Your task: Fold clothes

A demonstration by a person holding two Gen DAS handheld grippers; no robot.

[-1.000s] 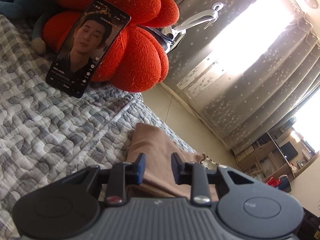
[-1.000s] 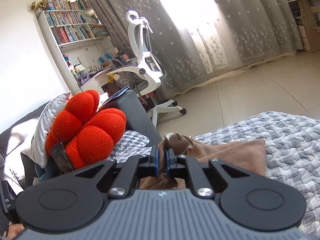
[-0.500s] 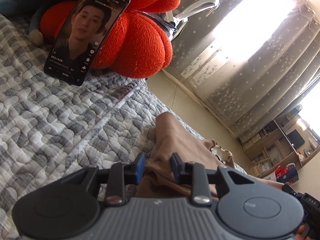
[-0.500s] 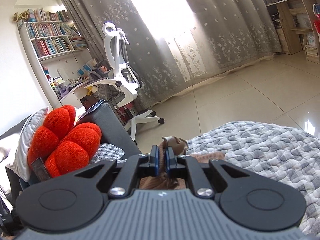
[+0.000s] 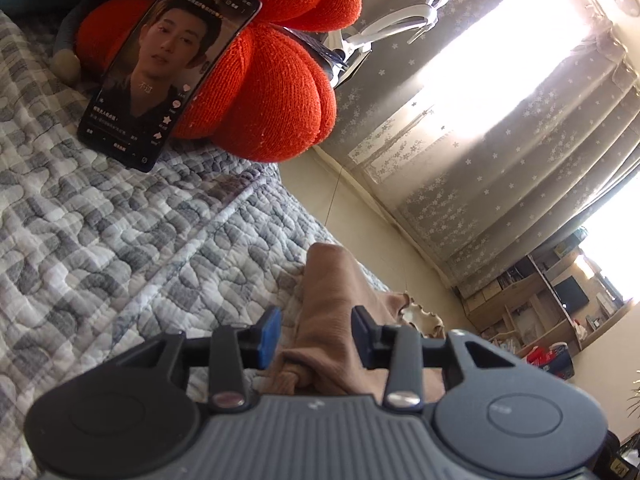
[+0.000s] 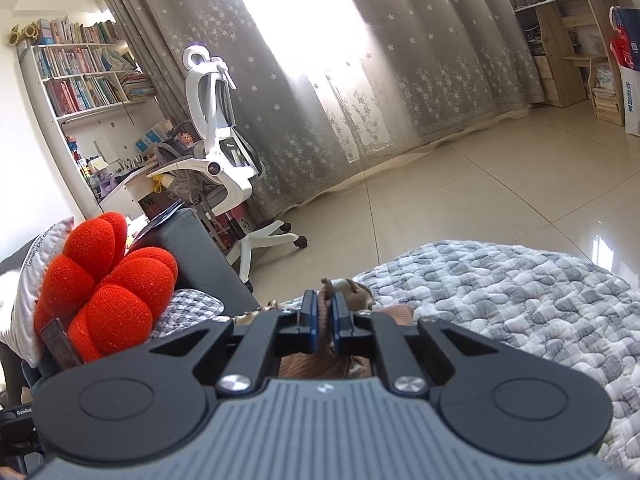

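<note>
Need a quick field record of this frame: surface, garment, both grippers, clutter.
surface: grey patterned quilt
garment: tan garment, bunched on the quilt
left gripper: jaws have just been opening; garment lies between the pads, gap visible on both sides
right gripper: shut on a ruffled edge of the tan garment
clutter: phone, screen lit, leaning on an orange cushion
background: white office chair, bookshelf, curtains
</note>
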